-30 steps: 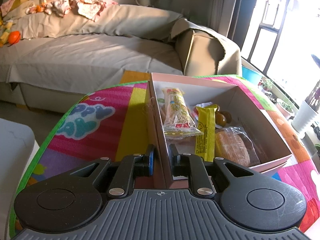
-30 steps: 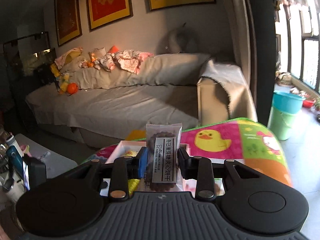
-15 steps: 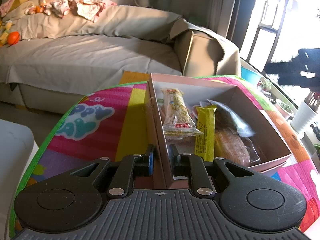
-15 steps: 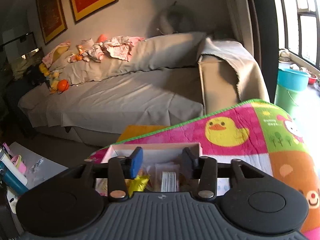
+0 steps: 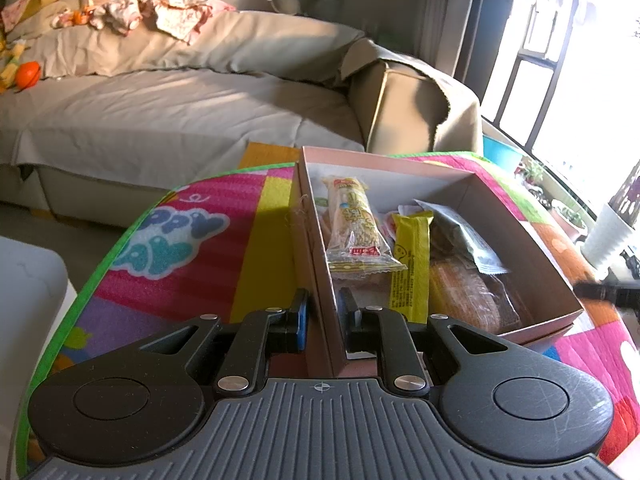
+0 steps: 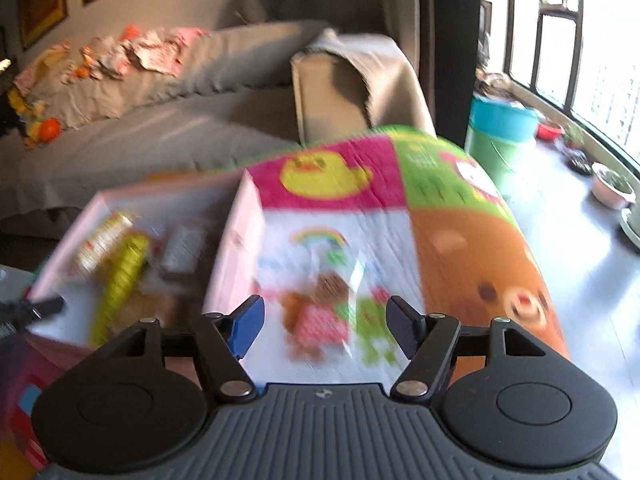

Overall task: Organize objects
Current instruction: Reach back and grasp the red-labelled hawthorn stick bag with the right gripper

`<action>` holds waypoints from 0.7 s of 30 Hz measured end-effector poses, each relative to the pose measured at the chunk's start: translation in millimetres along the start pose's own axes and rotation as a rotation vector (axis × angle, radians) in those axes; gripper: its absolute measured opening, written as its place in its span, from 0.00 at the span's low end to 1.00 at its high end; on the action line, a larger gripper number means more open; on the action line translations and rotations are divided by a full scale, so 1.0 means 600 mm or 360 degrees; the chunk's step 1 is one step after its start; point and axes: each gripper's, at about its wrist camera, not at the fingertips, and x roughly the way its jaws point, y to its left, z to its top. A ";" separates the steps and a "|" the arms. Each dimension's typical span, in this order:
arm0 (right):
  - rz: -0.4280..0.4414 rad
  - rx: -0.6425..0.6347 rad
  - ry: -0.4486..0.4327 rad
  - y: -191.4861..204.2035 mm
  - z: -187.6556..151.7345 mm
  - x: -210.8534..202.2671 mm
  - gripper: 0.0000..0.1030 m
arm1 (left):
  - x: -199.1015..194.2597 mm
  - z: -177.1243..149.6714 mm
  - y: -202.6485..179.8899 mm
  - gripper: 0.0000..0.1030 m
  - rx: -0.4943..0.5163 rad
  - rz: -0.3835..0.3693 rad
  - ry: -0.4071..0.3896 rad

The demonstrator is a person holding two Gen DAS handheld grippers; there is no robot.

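A pink cardboard box (image 5: 520,240) stands on the colourful play mat (image 5: 180,248). It holds several wrapped snacks: a clear pack of crackers (image 5: 354,232), a yellow bar (image 5: 410,264), a dark cookie pack (image 5: 460,236) and bread (image 5: 468,296). My left gripper (image 5: 322,312) is shut on the box's near left wall. My right gripper (image 6: 324,320) is open and empty, above the mat just right of the box (image 6: 236,248). The right wrist view is blurred; a clear-wrapped snack (image 6: 328,296) lies on the mat ahead of it.
A grey sofa (image 5: 180,112) with clothes and toys stands behind the mat. A blue and green bucket (image 6: 500,132) and plant pots (image 6: 612,188) stand by the window at the right. A white surface (image 5: 24,300) is at the far left.
My right gripper let the dark cookie pack go into the box, opened wide and swung right, over the mat. My left gripper has kept its hold on the box wall.
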 end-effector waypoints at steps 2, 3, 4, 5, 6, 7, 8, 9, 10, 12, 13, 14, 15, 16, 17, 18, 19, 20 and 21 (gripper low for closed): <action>-0.0010 0.0021 0.0052 -0.012 -0.019 0.007 0.69 | 0.000 0.000 0.000 0.18 0.0000 0.0002 0.0001; -0.0018 0.0025 0.0071 -0.015 -0.029 0.010 0.70 | -0.001 0.000 0.000 0.18 0.0000 0.0002 0.0000; -0.0033 0.0022 0.0083 -0.018 -0.038 0.012 0.70 | -0.001 0.000 0.000 0.18 -0.0002 0.0001 0.0000; -0.0052 0.0014 0.0090 -0.020 -0.046 0.014 0.70 | 0.000 0.000 0.000 0.18 -0.0001 0.0001 0.0001; -0.0065 0.0009 0.0092 -0.021 -0.050 0.015 0.70 | 0.000 0.000 -0.001 0.17 -0.0001 0.0003 0.0001; -0.0076 0.0010 0.0092 -0.024 -0.053 0.018 0.70 | 0.000 0.000 -0.001 0.17 0.0001 0.0006 0.0002; -0.0076 0.0014 0.0088 -0.029 -0.055 0.020 0.70 | 0.000 0.000 -0.001 0.17 0.0004 0.0010 0.0002; -0.0075 0.0009 0.0075 -0.030 -0.054 0.023 0.70 | 0.000 0.000 -0.002 0.17 0.0005 0.0013 0.0002; -0.0073 -0.0006 0.0059 -0.030 -0.050 0.027 0.70 | 0.001 0.000 -0.001 0.17 0.0004 0.0015 0.0003; -0.0049 -0.0033 0.0032 -0.026 -0.039 0.035 0.69 | 0.001 0.001 -0.001 0.17 0.0004 0.0019 0.0003; -0.0023 -0.0022 0.0021 -0.025 -0.029 0.041 0.68 | 0.001 0.001 -0.002 0.17 0.0006 0.0022 0.0003; 0.0002 -0.0006 0.0016 -0.025 -0.020 0.048 0.65 | 0.000 0.000 -0.002 0.17 0.0006 0.0024 0.0003; 0.0030 0.0012 0.0014 -0.024 -0.010 0.056 0.62 | 0.000 0.000 -0.003 0.17 0.0005 0.0027 0.0004; 0.0056 0.0035 0.0013 -0.022 0.001 0.065 0.61 | 0.000 0.000 -0.003 0.17 0.0006 0.0029 0.0005; 0.0073 0.0057 0.0015 -0.021 0.010 0.073 0.60 | 0.001 0.001 -0.004 0.17 0.0007 0.0031 0.0005; 0.0090 0.0078 0.0019 -0.020 0.020 0.084 0.60 | 0.001 0.001 -0.004 0.17 0.0006 0.0029 0.0005; 0.0100 0.0090 0.0028 -0.017 0.026 0.094 0.60 | 0.001 0.001 -0.004 0.17 0.0004 0.0028 0.0006; 0.0106 0.0097 0.0037 -0.014 0.031 0.103 0.60 | 0.001 0.001 -0.004 0.17 0.0002 0.0027 0.0007; 0.0111 0.0102 0.0049 -0.011 0.034 0.112 0.60 | 0.000 0.001 -0.004 0.17 0.0003 0.0027 0.0007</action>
